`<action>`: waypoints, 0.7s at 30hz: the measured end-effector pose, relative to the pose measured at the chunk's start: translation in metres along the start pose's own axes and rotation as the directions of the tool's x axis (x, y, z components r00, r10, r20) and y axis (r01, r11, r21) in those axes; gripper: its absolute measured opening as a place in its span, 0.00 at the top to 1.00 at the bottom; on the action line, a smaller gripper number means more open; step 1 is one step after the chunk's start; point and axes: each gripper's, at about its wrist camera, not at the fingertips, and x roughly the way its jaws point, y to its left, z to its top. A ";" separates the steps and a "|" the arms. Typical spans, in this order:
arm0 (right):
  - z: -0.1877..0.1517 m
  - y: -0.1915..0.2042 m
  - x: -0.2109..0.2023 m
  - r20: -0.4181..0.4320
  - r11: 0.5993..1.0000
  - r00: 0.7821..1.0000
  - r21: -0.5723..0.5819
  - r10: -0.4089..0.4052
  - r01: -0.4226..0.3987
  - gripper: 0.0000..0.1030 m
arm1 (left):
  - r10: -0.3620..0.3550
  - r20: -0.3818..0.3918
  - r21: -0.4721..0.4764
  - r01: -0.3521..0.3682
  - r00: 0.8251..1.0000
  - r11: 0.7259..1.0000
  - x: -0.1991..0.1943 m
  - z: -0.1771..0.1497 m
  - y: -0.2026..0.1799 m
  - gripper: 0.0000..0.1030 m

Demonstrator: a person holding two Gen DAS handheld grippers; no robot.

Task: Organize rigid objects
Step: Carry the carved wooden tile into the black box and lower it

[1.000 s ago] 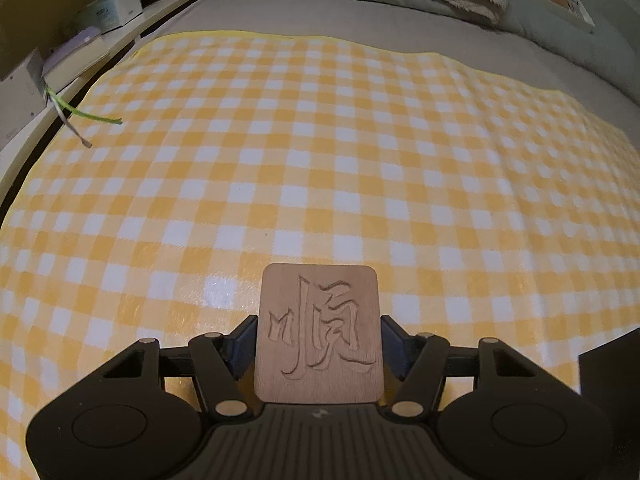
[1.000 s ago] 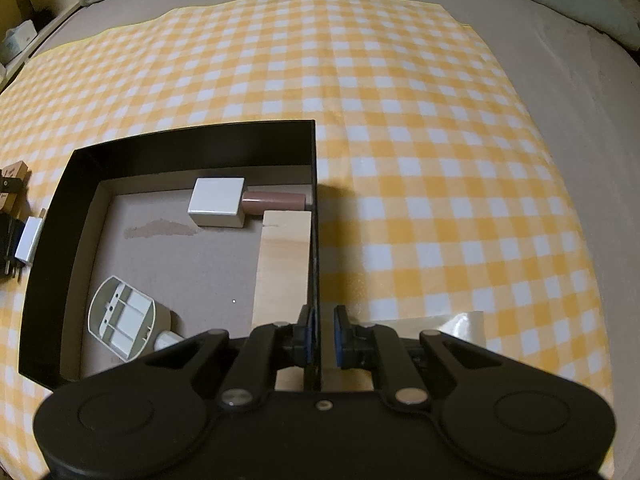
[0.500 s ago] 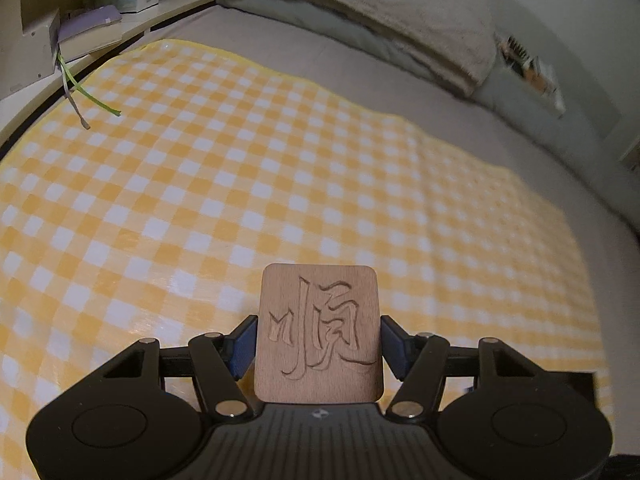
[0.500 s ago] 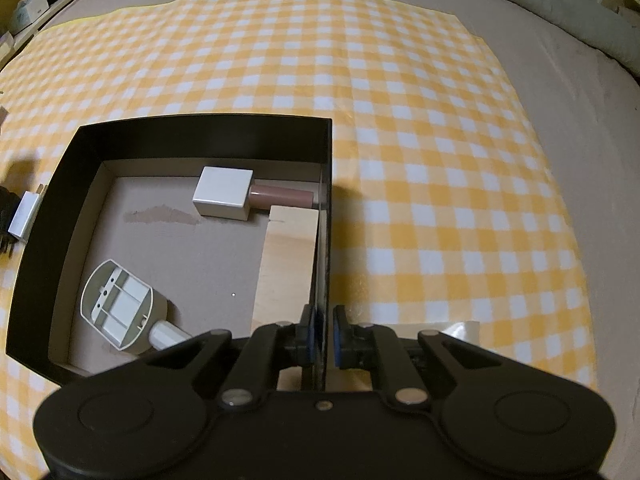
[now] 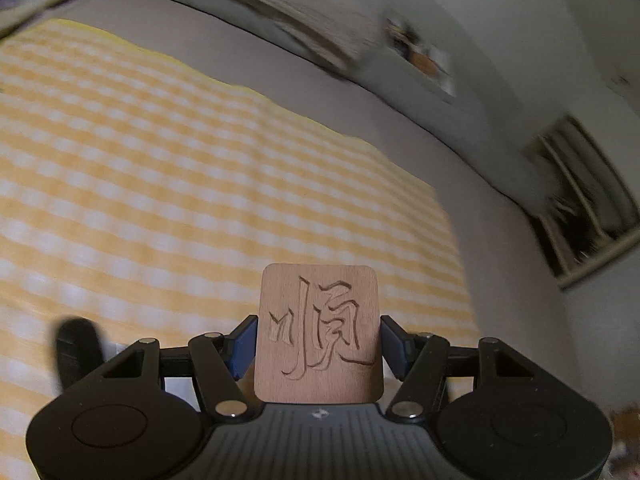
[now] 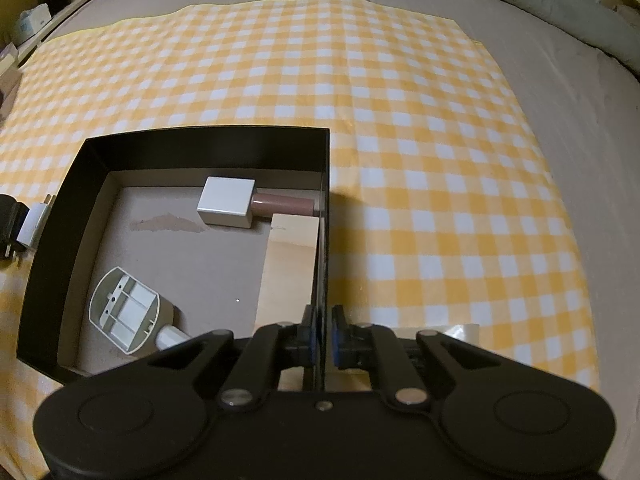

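My left gripper (image 5: 319, 344) is shut on a wooden tile (image 5: 318, 332) with a carved character, held in the air above the yellow checked cloth (image 5: 160, 184). My right gripper (image 6: 323, 330) is shut on the right wall of a black box (image 6: 325, 216). Inside the box lie a white cube with a brown tube (image 6: 228, 201), a pale wooden board (image 6: 288, 264) along the right wall, and a grey-white plastic piece (image 6: 124, 310).
A white plug and a dark adapter (image 6: 28, 228) lie on the cloth left of the box. A dark object (image 5: 76, 350) shows blurred at the lower left of the left wrist view. Grey bedding (image 6: 560, 92) and pillows border the cloth. A shelf (image 5: 580, 200) stands at the right.
My left gripper has swung up and to the right with the tile; its view is blurred and now shows the wall and shelf. My right gripper keeps hold of the box wall.
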 end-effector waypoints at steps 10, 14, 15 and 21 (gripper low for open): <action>-0.002 0.000 -0.004 0.004 1.000 1.000 0.008 0.009 -0.009 0.93 | -0.119 -0.134 0.111 0.134 0.984 0.985 0.057 -0.051 -0.084 0.38; -0.003 -0.002 -0.006 0.008 1.000 1.000 0.012 0.018 -0.018 0.93 | -0.087 -0.157 0.137 0.108 0.984 0.985 0.092 -0.064 -0.098 0.38; -0.003 -0.002 -0.006 0.008 1.000 1.000 0.014 0.021 -0.021 0.93 | -0.074 -0.155 0.151 0.098 0.985 0.984 0.100 -0.067 -0.101 0.38; -0.005 -0.002 -0.006 0.005 1.000 1.000 0.012 0.029 -0.029 0.93 | -0.029 -0.148 0.238 0.064 0.989 0.969 0.130 -0.075 -0.107 0.38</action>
